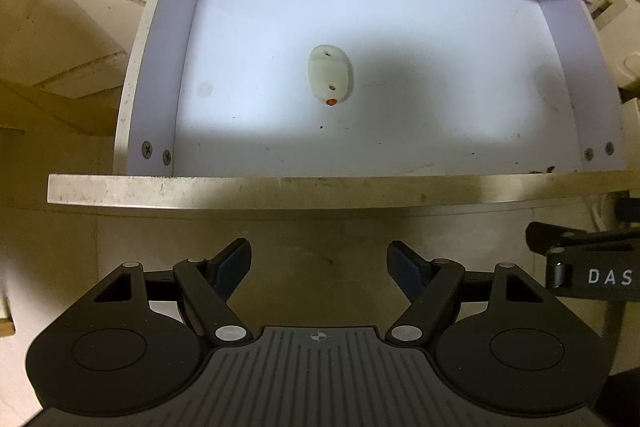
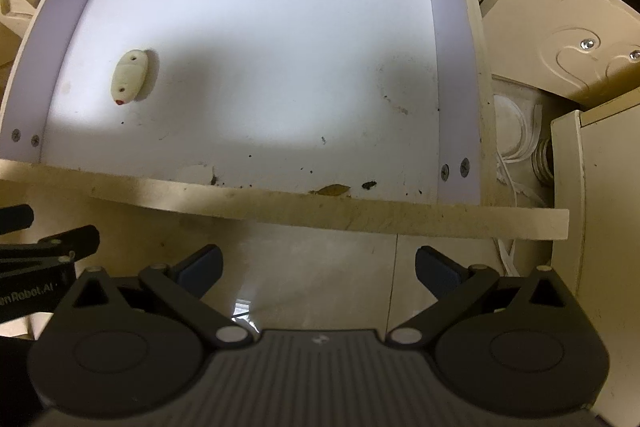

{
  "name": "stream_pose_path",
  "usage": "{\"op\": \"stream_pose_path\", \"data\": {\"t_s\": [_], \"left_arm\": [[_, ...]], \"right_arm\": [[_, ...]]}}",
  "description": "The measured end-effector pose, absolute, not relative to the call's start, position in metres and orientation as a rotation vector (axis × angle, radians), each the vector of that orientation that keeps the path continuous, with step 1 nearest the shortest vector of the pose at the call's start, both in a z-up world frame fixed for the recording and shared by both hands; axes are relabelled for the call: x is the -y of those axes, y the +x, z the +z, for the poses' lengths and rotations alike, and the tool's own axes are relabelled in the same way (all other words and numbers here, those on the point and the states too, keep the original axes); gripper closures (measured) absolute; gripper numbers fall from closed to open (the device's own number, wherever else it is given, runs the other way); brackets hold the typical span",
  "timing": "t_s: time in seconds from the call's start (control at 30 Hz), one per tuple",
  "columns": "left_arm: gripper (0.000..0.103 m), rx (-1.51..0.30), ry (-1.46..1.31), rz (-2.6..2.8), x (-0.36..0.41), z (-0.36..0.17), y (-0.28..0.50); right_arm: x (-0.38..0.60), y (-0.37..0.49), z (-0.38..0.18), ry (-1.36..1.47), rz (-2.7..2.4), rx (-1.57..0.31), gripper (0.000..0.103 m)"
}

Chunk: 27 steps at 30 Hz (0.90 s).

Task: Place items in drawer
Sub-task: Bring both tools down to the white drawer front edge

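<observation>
Both claws, left (image 1: 319, 261) and right (image 2: 319, 265), stand wide and empty above the open drawer (image 1: 280, 189); we should first fetch an item, then lower it gently.

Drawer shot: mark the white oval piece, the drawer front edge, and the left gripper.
white oval piece (image 1: 329, 77), left wrist view, middle of its top face
drawer front edge (image 1: 320, 191), left wrist view, top of the panel
left gripper (image 1: 319, 267), left wrist view, midway between fingertips

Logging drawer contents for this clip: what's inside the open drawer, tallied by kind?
Small white oval fitting with an orange tip: 1
Dry leaf by the front panel: 1
Total in the drawer: 2
</observation>
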State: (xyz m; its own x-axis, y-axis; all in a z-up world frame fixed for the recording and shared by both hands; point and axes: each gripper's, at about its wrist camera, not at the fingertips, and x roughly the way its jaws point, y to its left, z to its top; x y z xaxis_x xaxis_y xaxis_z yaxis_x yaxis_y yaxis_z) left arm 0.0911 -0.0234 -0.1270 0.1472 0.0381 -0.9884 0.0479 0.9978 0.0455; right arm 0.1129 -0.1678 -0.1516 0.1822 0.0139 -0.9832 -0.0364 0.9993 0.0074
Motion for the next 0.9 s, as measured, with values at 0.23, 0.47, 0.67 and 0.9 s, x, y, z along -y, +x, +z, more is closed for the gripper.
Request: {"op": "stream_pose_path", "data": {"t_s": [0.23,0.47,0.67,0.9], "left_arm": [[0.028,-1.395,0.094,0.018,0.023,-0.133,0.099],[0.028,-1.404,0.058,0.046,0.02,-0.137,0.109],[0.028,-1.386,0.062,0.05,0.02,-0.134,0.111],[0.028,-1.36,0.072,0.057,0.022,-0.132,0.112]], "right_arm": [[0.171,0.123,-0.158,0.01,0.014,-1.39,0.0],[0.175,0.127,-0.159,0.056,0.001,-1.383,0.0],[0.173,0.128,-0.158,0.052,-0.003,-1.367,0.0],[0.171,0.127,-0.159,0.039,-0.008,-1.344,0.0]]}}
